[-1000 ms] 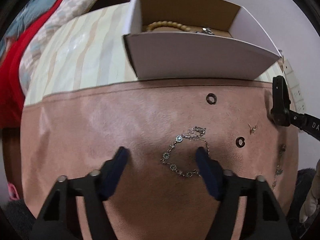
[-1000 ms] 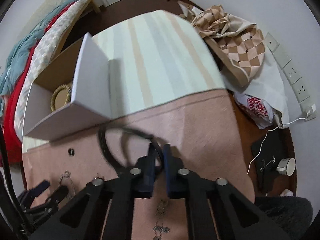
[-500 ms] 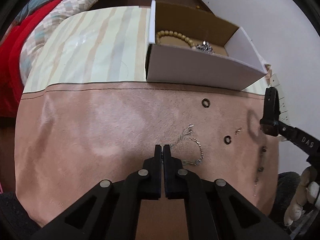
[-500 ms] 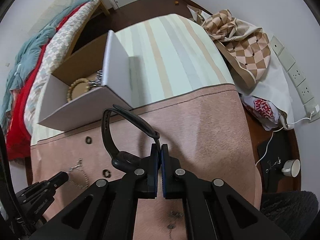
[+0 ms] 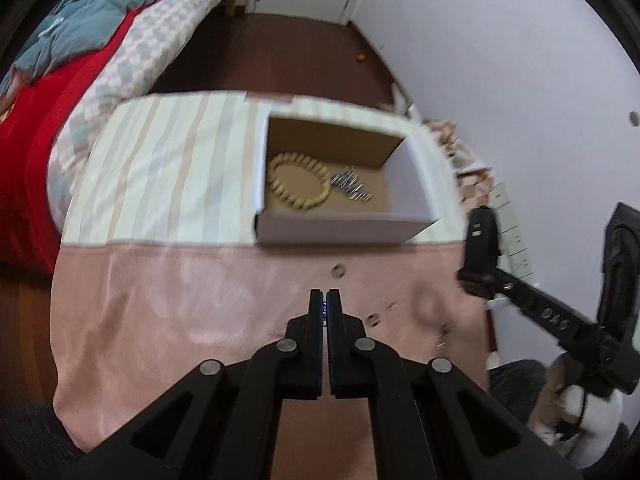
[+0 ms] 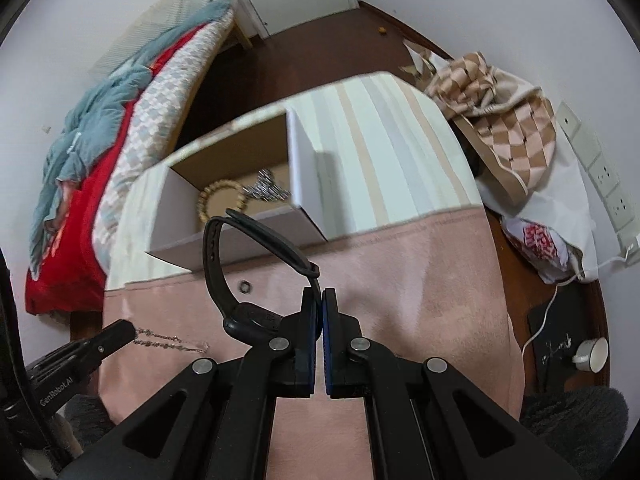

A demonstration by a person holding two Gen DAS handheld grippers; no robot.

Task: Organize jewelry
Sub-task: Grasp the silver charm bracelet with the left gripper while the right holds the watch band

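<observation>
My left gripper (image 5: 324,299) is shut on a thin silver chain bracelet (image 6: 170,340), which hangs from its tips above the pink mat (image 5: 168,300). My right gripper (image 6: 321,298) is shut on the strap of a black watch (image 6: 248,280) and holds it above the mat. The watch also shows in the left wrist view (image 5: 482,248). An open white cardboard box (image 5: 340,228) on the striped cloth holds a yellow bead bracelet (image 5: 298,188) and a silver piece (image 5: 352,184).
Small dark rings (image 5: 339,270) (image 5: 374,320) and other small pieces lie on the mat between the grippers. A bed with red and teal bedding (image 5: 60,60) is at the left. Checkered cloth (image 6: 500,120), bags and wall sockets are at the right.
My left gripper closed on the chain bracelet and lifted it off the mat. My right gripper rose with the black watch. Both views now look down into the box.
</observation>
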